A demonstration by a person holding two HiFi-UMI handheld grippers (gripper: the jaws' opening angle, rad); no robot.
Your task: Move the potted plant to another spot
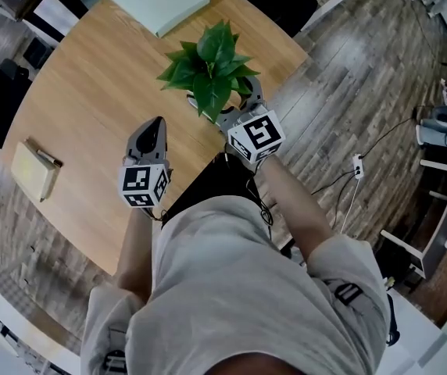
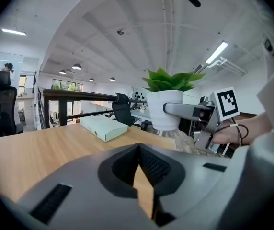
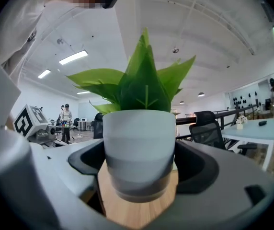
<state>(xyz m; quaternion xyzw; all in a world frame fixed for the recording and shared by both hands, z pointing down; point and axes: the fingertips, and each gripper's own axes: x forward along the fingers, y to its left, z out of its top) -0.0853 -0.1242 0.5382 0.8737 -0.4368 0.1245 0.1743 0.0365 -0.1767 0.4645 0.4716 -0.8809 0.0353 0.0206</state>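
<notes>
Head view: on the round wooden table (image 1: 83, 92) a yellowish notepad (image 1: 34, 170) lies at the left. Right of it the left gripper (image 1: 155, 127) hovers with its jaws pressed together, holding nothing. Further right, at the table's near right edge, the potted plant (image 1: 212, 61) stands upright, its long axis vertical and its leaves (image 3: 142, 85) pointing up. The right gripper (image 1: 248, 100) clasps its white pot (image 3: 138, 143) from both sides. From above, the leaves hide the pot. Whether its base touches the table, I cannot tell.
</notes>
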